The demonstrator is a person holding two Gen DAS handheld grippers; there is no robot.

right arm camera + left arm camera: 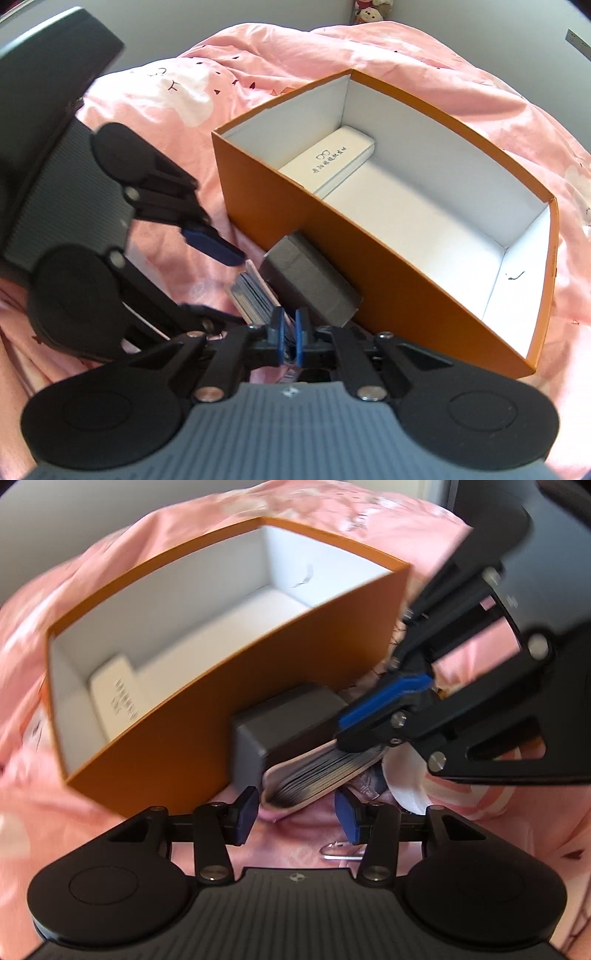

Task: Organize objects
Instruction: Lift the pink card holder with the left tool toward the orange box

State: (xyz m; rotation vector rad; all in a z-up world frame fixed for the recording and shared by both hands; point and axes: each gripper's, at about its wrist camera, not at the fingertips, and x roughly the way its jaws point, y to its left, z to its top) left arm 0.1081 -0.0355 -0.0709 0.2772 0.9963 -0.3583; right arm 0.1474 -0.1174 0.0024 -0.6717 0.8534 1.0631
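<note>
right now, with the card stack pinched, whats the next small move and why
Probably lift the card stack up and over the orange box wall. The right gripper is shut on it, the left gripper stands open clear of it, and the box floor beside the white case is free.

A home bedroom: a rumpled pink quilt (258,66) printed with white cartoon shapes covers the whole soft surface, plain pale walls (258,11) rise behind it, and plush toys (371,11) sit at the far edge.
</note>
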